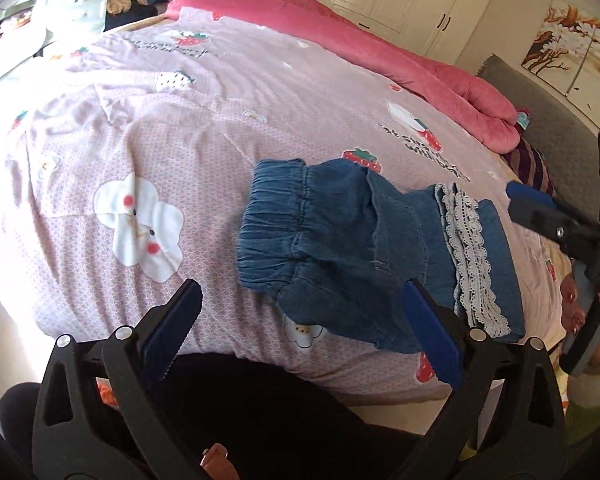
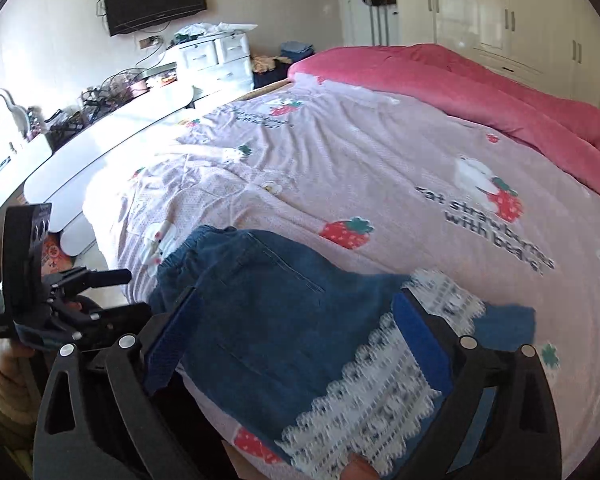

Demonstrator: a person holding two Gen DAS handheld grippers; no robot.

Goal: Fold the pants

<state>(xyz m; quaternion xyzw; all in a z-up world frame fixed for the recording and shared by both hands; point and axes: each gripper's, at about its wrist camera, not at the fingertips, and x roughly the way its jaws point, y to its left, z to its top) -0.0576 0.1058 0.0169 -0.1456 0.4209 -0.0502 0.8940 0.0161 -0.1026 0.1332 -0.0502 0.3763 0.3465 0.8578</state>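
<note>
I am looking down on the denim pants [image 1: 352, 248], which are lying folded into a compact bundle on the pink strawberry-print bed sheet [image 1: 160, 128], near the edge of the bed closest to me. Their gathered elastic waistband [image 1: 272, 220] is facing away toward the middle of the bed, and the lace-trimmed hems [image 1: 474, 256] are stacked on top along the right side of the bundle. My left tool [image 1: 304, 320] is hanging just above the near edge of the bed with its jaws spread wide; its right finger is sitting in front of the near corner of the denim, its left finger is over bare sheet, and nothing is between them. In the right wrist view, my right tool [image 2: 296, 344] is also spread wide, with the pants [image 2: 268, 304] and their white lace [image 2: 380, 392] showing between and beneath the two blue pads, neither pad pressing in on the fabric. I cannot tell whether the right finger is touching the lace. A rolled red blanket [image 1: 380, 40] is lying along the far side of the bed.
</note>
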